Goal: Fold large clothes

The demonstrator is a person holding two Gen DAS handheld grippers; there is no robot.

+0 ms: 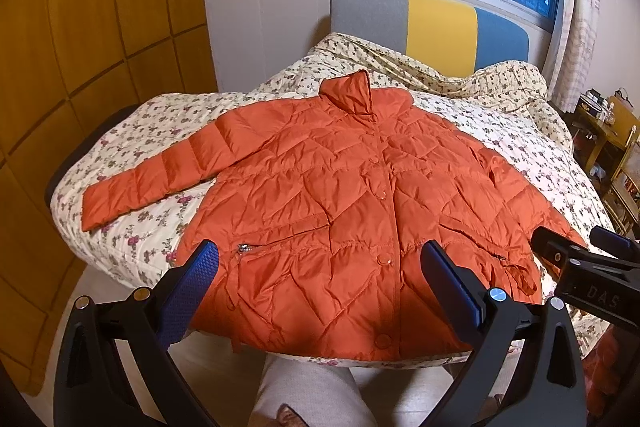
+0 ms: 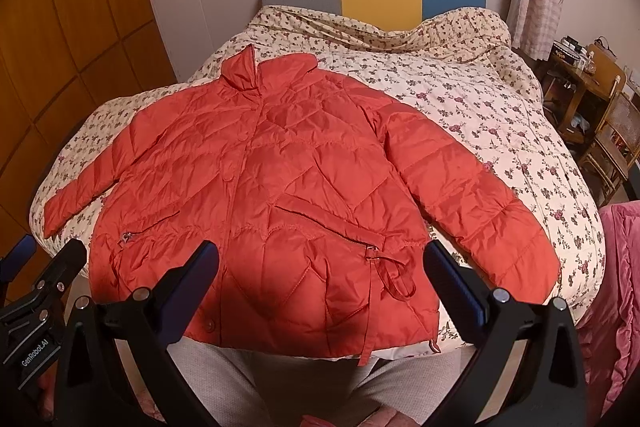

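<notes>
Spread flat, front up, ready for a first fold.
Orange jacket (image 1: 340, 211) ahead of and below left gripper (image 1: 320, 279) and right gripper (image 2: 322, 277), on the floral bedspread (image 2: 500, 131); both spread wide, empty, sleeves laid out for reach.

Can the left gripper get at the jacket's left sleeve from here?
Probably yes. The left gripper hangs open over the jacket hem, and the sleeve lies flat on the bedspread with nothing on it.

2 near, bedward, overlapping wrist views
</notes>
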